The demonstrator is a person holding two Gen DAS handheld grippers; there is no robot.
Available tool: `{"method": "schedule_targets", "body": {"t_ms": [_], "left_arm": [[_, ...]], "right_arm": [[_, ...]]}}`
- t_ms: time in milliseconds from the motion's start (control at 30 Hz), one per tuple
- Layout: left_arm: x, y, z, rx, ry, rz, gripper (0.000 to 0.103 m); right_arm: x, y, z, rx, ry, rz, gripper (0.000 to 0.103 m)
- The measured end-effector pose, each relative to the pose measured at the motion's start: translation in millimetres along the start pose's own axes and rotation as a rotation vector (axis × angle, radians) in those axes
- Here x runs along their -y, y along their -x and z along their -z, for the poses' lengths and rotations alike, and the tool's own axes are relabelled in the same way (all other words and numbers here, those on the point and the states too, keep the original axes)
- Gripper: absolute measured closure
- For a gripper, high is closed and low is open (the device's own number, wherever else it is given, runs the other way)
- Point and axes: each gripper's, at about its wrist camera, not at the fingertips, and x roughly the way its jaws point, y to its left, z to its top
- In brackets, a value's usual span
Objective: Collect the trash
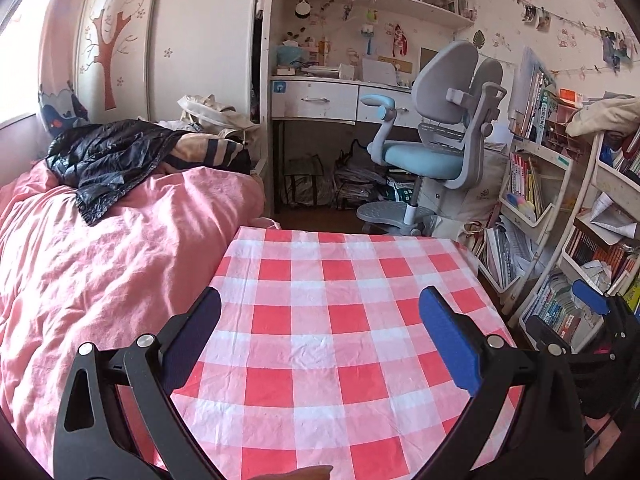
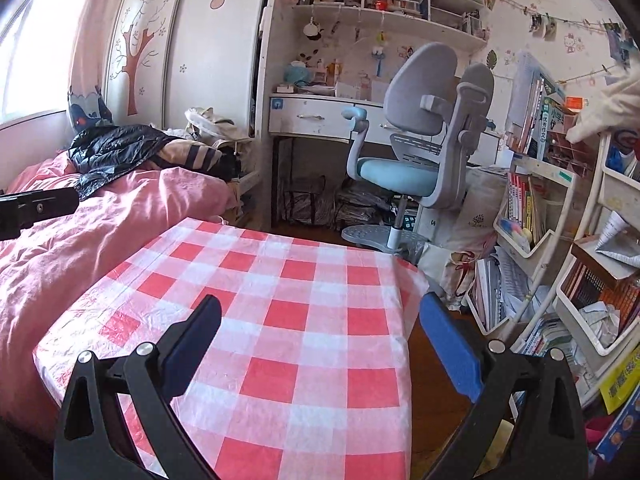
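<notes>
Left claw point(image 1: 320, 312) wide, right claw point(image 2: 320, 320) wide, both over checkered tablecloth point(image 1: 344, 320), gripping nothing.

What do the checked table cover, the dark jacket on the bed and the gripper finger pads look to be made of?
Checked table cover: probably thin plastic or coated paper sheet; sharp creases and a faint sheen. Dark jacket: glossy quilted synthetic, likely nylon; shiny highlights over puffy folds. Finger pads: matte blue foam or rubber, judging by the soft, dull surface on black hard plastic arms.
</notes>
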Motion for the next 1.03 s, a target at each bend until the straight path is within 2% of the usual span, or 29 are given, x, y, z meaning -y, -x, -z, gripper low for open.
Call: {"method": "schedule_targets", "body": {"t_ms": [167,400,467,633,833,1033], "left_arm": [[2,2,1,0.011,0.002,0.003,0.007],[-5,6,5,0.079,0.078,0.101,0.007],[-3,6,6,0.080,0.067,0.118,0.007],[8,7,6,0.106,0.008,0.062,0.007],[12,-15,6,-0.022,-0.027,0.010,0.007],[13,-31,11,-0.081,-0.064,-0.059,0.007]], "right_arm": [[-8,1,-1,0.013,0.044,-0.002,0.008],[-7,0,-2,0.016,0.046,-0.012,0.008],[-6,0,-3,0.017,0.040,-0.015,0.008],[-5,-2,-2,0.008,0.040,-0.018,0.008],[-3,-3,-1,-0.002,0.044,-0.020,0.008],[3,-8,0,-0.023,0.036,-0.015,0.008]]}}
